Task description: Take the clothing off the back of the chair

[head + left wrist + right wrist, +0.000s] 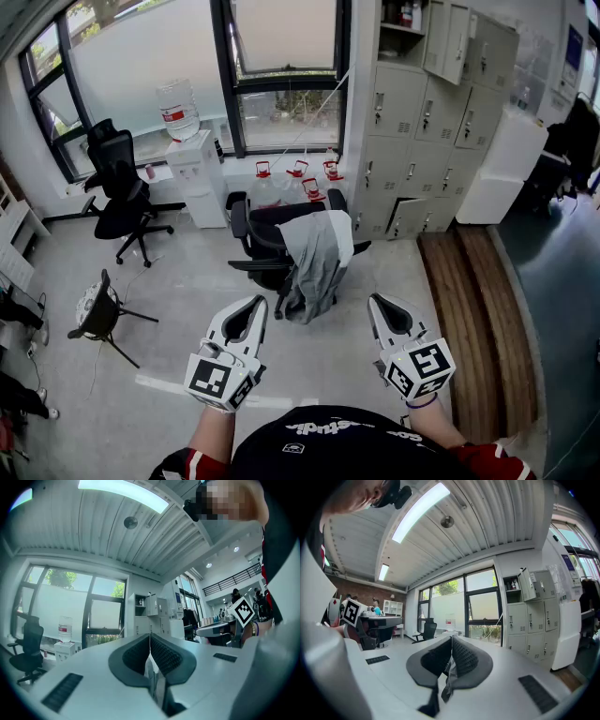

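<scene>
A grey garment (317, 259) with a white lining hangs over the back of a black office chair (258, 236) in the middle of the room, seen in the head view. My left gripper (259, 303) is held level in front of me, short of the chair, its jaws shut with nothing between them. My right gripper (376, 302) is level on the other side, also shut and empty. In the left gripper view the closed left gripper (150, 636) points across the room toward the windows. The right gripper (451, 640) shows its jaws pressed together too.
A second black office chair (120, 192) stands at the left by the window. A water dispenser (194, 169) with a bottle and several water jugs (295, 180) sit under the window. Grey lockers (422, 131) line the right wall. A small black stool (97, 309) stands at the left.
</scene>
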A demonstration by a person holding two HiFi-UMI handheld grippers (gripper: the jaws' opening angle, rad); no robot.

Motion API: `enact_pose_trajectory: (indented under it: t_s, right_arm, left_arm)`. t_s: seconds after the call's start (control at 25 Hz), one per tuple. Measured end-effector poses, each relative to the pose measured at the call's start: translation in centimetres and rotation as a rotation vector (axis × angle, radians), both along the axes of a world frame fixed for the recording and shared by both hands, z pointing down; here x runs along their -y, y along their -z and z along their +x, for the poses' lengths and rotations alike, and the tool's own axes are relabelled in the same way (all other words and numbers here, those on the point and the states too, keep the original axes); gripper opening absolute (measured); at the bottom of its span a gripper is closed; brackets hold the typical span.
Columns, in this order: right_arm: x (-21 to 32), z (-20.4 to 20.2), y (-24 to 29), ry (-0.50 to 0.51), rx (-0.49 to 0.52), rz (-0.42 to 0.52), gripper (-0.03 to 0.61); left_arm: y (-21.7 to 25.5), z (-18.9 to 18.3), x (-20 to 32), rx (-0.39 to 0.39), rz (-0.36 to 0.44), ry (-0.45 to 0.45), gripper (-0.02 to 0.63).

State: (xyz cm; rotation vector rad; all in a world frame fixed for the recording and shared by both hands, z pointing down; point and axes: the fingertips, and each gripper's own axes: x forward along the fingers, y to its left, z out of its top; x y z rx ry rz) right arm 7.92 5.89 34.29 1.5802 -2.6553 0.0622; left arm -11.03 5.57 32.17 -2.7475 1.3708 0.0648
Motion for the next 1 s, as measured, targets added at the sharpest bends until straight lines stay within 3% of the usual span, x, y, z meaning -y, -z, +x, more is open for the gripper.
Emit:
enact_pose_trajectory:
  t_s: [0.56,0.76,1.0]
  right_arm:
    - [0.2,-0.4,-0.5,0.004,-0.022,-0.001,0.012]
    - [-0.1,-0.3,0.0,-0.001,0.034,0.045,0.011]
    - [-0.1,-1.6,-0.5,-0.012,0.017,0.017,0.011]
  left_arm:
    - [-0.6,0.0,0.5,0.0,-0.012,-0.006,0.025]
    - [-1.2,-0.1,0.4,0.0,-0.017,-0.01,0.025]
    - [-1.0,-1.4,0.3,-0.009,-0.022,-0.013,0.025]
